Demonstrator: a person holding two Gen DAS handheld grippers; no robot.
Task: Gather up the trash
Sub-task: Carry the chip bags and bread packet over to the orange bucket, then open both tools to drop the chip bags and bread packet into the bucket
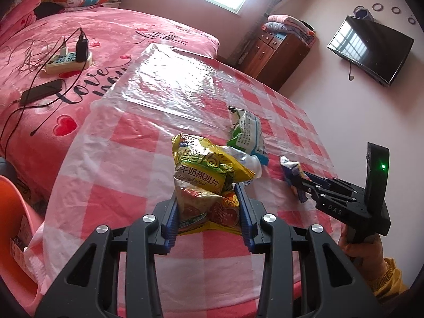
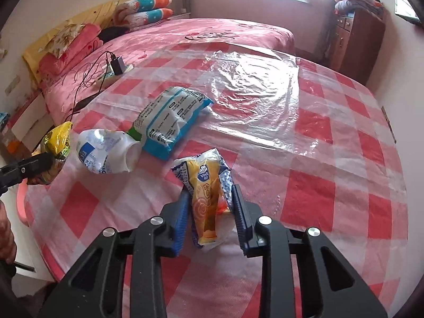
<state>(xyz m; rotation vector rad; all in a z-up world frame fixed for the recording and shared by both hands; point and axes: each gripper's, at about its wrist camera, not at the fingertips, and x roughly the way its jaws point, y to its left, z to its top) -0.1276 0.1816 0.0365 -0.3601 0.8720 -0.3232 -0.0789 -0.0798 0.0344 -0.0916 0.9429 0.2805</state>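
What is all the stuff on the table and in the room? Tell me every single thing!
yellow snack bags: a bunch, yellow and green, between the left gripper's pads
orange wrapper: one, orange with blue edge, between the right gripper's pads
crushed bottle: one, clear with blue label, on the table
blue and white packet: one, behind the bottle
clear plastic sheet: one, far side of the table
tablecloth: one, red and white checks
power strip: one, cream, on the pink bed
phone: one, black, on the bed
television: one, black, on the wall
left gripper: shut on the bags
right gripper: shut on the wrapper
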